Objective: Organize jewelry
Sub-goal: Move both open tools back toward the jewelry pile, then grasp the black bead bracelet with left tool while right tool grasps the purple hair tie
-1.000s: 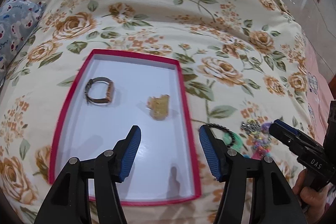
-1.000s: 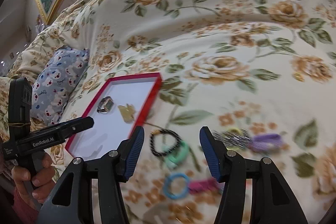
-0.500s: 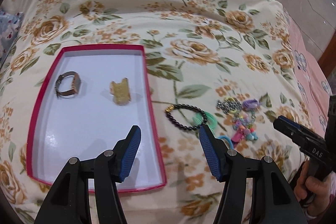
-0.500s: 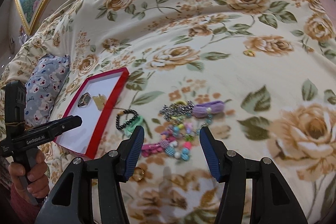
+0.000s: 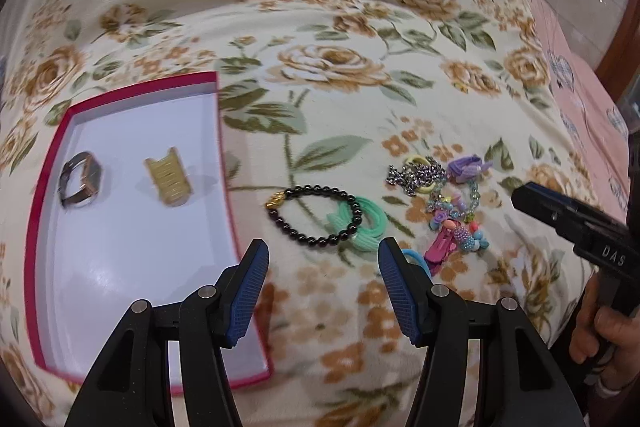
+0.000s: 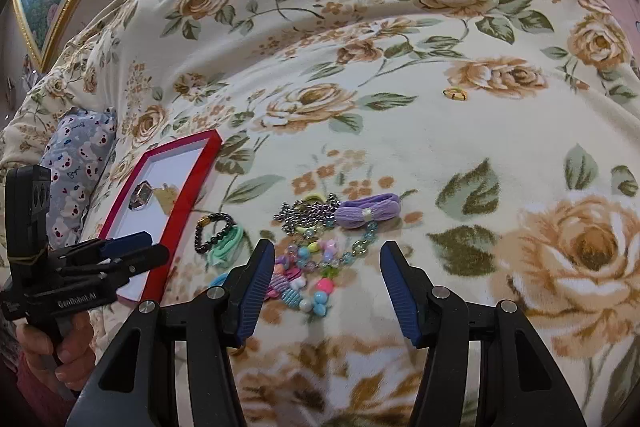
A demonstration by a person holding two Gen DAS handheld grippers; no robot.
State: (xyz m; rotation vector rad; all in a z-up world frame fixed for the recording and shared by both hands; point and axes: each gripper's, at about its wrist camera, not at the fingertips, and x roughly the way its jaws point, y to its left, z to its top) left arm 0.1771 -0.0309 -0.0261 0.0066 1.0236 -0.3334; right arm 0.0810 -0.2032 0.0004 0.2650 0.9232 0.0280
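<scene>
A: Since the black beaded bracelet with a gold charm (image 5: 316, 217) lies flat on the floral blanket (image 5: 340, 75), just right of the red-rimmed white tray (image 5: 218, 131), I'd tag this as approach-to-pick.

B: Agreed. Long axis runs left-right, charm end toward the tray, far side overlapping the mint green hair tie (image 5: 362, 225).

A: Left gripper (image 5: 323, 285) hovers just below it, jaws half-wide, empty. Right gripper (image 6: 327, 285) likewise parted, nothing held, over the pastel bead chain (image 6: 316, 267).

B: Next likely calls for lowering, pinching one bead strand, avoiding the tie. Watch (image 5: 80, 183) and gold clip (image 5: 168, 181) already sit inside.
</scene>
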